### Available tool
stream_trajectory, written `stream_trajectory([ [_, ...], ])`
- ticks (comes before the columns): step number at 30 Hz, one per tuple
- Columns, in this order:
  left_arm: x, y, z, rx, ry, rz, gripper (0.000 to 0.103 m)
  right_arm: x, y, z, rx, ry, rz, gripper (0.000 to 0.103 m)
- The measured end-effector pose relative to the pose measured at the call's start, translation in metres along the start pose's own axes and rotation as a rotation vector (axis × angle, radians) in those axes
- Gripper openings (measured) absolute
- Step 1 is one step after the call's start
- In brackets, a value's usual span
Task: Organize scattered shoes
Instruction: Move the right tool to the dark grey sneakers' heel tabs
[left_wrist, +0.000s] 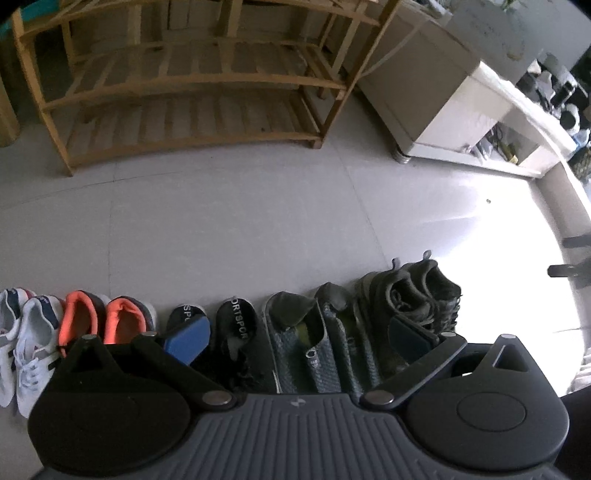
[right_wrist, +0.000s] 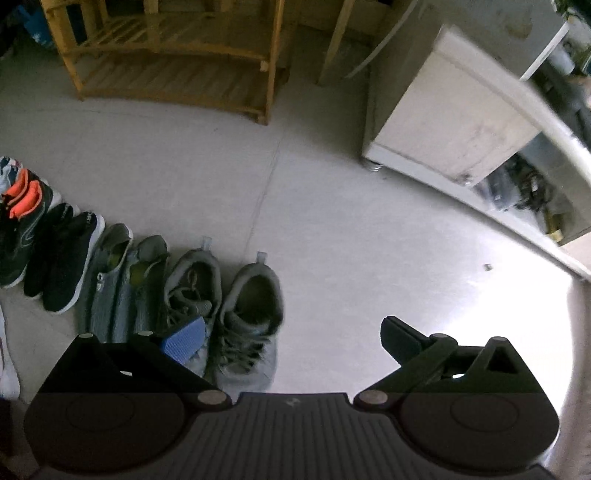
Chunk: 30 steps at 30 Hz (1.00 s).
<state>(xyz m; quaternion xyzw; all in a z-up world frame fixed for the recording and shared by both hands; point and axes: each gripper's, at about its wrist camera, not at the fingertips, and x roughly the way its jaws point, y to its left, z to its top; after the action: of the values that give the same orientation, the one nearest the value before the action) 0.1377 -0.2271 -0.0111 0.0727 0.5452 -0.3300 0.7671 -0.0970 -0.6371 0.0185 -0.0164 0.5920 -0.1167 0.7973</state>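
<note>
— Fingers first: what are yours doing?

— Both pairs are spread wide with nothing between them. My left gripper (left_wrist: 299, 339) hangs above the row of shoes, its blue pad (left_wrist: 186, 339) over the black slip-ons (left_wrist: 236, 325) and the other finger over the dark lace-up sneakers (left_wrist: 413, 295). My right gripper (right_wrist: 291, 339) is further along, its blue pad (right_wrist: 183, 340) above the left lace-up sneaker (right_wrist: 188, 288) and its other finger over bare floor (right_wrist: 332, 206).

— Where are the shoes?

— Lined up side by side on the tiled floor, heels pointing toward the wooden rack (left_wrist: 184, 81). From my left wrist view I see white sneakers (left_wrist: 26, 332), then a pair with orange lining (left_wrist: 99, 317), the black slip-ons, grey knit shoes (left_wrist: 314, 339), and the dark lace-ups at the end. Each shoe sits just beside or touching its neighbour.

— And the rack?

— Well apart from the row, across open floor. Its slatted shelves hold nothing I can make out. A pale cabinet (right_wrist: 450, 110) stands to its right, and strong glare washes out the floor on that side.
</note>
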Motion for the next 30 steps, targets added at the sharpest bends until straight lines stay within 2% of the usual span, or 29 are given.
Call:
stream_trajectory([
  [9, 0.028, -0.001, 0.010, -0.048, 0.055, -0.001, 0.103, 0.143, 0.034, -0.001, 0.036, 0.066, 0.080, 0.100],
  [11, 0.034, -0.003, 0.013, -0.038, 0.063, 0.008, 0.103, 0.165, 0.042, 0.005, 0.017, 0.086, 0.089, 0.098],
  [13, 0.037, -0.004, 0.015, -0.042, 0.069, 0.004, 0.103, 0.185, 0.047, 0.010, 0.008, 0.116, 0.090, 0.092],
  [17, 0.043, 0.001, 0.014, -0.058, 0.103, -0.004, 0.103, 0.230, 0.056, 0.020, 0.018, 0.176, 0.090, 0.091],
  [19, 0.043, 0.006, 0.013, -0.081, 0.121, -0.001, 0.103, 0.243, 0.056, 0.021, 0.026, 0.193, 0.084, 0.091],
  [24, 0.035, 0.018, 0.009, -0.122, 0.101, 0.020, 0.103, 0.261, 0.055, 0.025, 0.049, 0.218, 0.075, 0.091],
  [26, 0.034, 0.026, 0.009, -0.168, 0.097, 0.013, 0.103, 0.263, 0.056, 0.026, 0.052, 0.225, 0.066, 0.091],
  [30, 0.029, 0.033, 0.007, -0.185, 0.075, 0.039, 0.103, 0.260, 0.056, 0.028, 0.070, 0.229, 0.070, 0.091],
])
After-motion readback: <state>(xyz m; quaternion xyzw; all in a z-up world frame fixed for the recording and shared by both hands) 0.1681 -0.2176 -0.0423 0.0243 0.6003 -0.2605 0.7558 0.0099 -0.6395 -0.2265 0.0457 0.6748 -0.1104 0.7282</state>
